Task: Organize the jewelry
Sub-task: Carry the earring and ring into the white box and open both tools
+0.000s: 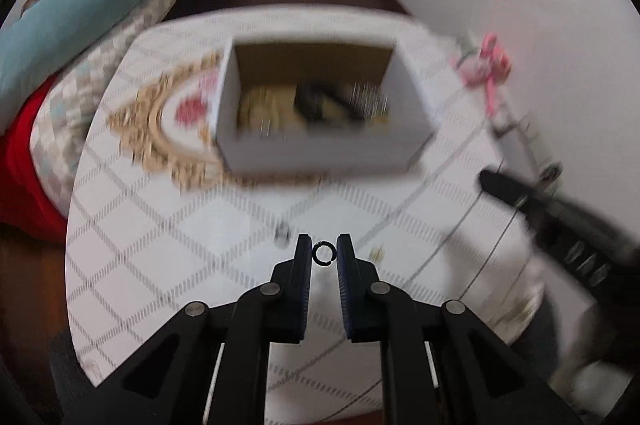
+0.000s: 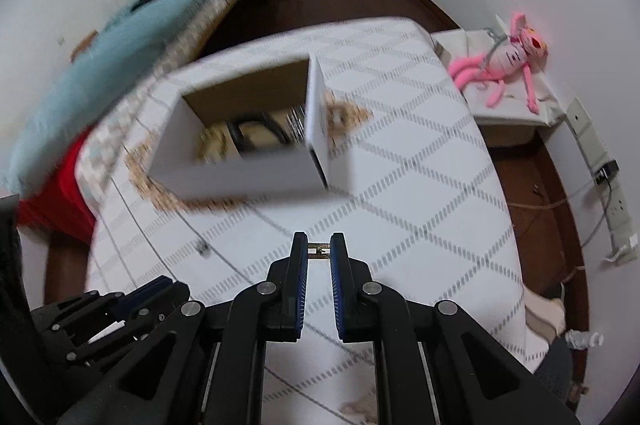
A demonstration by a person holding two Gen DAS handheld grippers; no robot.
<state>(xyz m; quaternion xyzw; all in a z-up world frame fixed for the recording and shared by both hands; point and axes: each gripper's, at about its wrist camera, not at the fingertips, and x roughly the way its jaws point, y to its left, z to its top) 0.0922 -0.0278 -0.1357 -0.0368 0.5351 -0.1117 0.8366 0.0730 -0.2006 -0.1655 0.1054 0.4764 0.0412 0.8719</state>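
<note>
Your left gripper [image 1: 324,252] is clamped on a small black ring [image 1: 323,253], held only at the fingertips, and your right gripper [image 2: 319,250] is pinched on a small gold piece [image 2: 319,250], too small to identify. Both hang above the table [image 1: 168,265], short of the open box [image 1: 320,105] that already holds what look like other pieces. The risk is a drop: each item is gripped by a sliver at the very tips, and both views are blurred, which suggests fast motion, so a jolt or slight easing of the jaws could let either fall onto the patterned cloth, where it would be hard to spot. Opening before you are over the box would land a piece outside it, and a low approach could catch the near wall and shove the box. A small item [image 1: 282,235] lies on the cloth just ahead of your left tips, and a gold doily [image 1: 160,129] sits under the box. Your two grippers are close together, so watch they do not collide. The pink toy [image 2: 508,65] sits well clear on a side stand.
</note>
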